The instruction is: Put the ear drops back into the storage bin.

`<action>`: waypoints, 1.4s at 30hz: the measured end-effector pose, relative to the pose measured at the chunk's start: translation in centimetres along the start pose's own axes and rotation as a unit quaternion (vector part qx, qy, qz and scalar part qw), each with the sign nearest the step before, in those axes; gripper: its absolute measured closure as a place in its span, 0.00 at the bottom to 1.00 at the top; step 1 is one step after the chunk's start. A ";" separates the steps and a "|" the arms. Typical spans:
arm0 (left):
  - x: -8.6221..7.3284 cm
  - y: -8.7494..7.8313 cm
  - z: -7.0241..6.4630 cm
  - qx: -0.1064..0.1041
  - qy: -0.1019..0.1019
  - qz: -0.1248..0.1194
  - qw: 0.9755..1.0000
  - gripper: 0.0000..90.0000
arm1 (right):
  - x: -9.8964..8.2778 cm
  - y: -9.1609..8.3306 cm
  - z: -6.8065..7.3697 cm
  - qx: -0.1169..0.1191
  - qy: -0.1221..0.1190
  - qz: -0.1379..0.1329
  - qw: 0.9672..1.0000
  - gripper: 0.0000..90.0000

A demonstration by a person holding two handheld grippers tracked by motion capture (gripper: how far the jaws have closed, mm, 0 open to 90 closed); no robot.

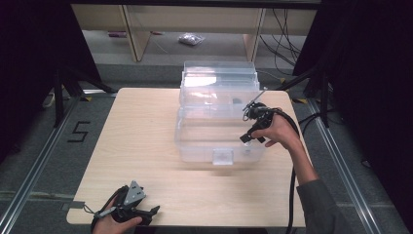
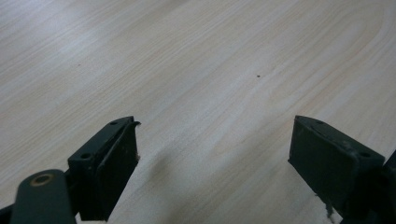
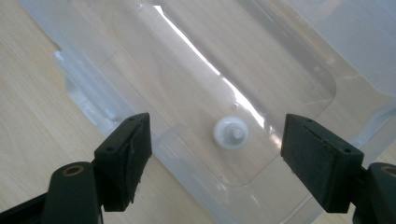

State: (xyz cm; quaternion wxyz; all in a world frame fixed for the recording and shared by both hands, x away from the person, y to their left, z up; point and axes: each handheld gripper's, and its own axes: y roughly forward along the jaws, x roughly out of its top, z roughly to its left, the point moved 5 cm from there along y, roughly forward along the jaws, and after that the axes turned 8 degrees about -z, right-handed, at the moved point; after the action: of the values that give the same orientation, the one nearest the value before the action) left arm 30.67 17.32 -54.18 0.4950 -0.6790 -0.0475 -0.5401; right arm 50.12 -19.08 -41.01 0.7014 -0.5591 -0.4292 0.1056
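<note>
The right gripper (image 1: 247, 138) hangs over the right end of the clear plastic storage box (image 1: 195, 146) in the middle of the pale wooden bench (image 1: 141, 146), its lid (image 1: 219, 78) thrown back behind it, and the jaws stand wide with nothing between them. Down through that gap, in the right gripper view, sits a small white round plastic cap (image 3: 230, 132) with a raised nub, lying on the box floor close to the near wall. It looks as though the cap now rests in the box, so the job in hand reads as clearing out cleanly: lift straight up, keep the jaws wide so neither pad clips the rim, and mind the trailing cable near the lid. If instead the cap is to be picked, the right gripper should come down centred over it, because a light round piece will skid away from a one-sided touch on slick plastic. Over at the near left corner the left gripper (image 1: 141, 214) rests low above bare wood, jaws apart and holding nothing, well away from the box.
</note>
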 end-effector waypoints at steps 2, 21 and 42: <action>0.0 0.0 0.0 0.000 -0.001 -0.001 1.000 0.17 | -0.1 -0.2 0.1 0.000 -0.001 0.000 1.000 0.29; 0.0 0.0 0.0 0.000 -0.001 -0.001 1.000 0.17 | -0.3 -1.2 1.4 0.004 -0.019 -0.022 1.000 0.28; 0.0 0.0 -0.1 0.000 -0.003 -0.002 1.000 0.17 | -1.1 -2.3 3.4 0.016 -0.023 -0.049 0.998 0.26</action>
State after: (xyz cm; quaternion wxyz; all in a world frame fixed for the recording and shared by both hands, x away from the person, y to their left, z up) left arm 30.64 17.22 -54.20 0.4937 -0.6806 -0.0504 -0.5389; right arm 46.19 -18.20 -39.56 0.7044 -0.5239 -0.4702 0.0908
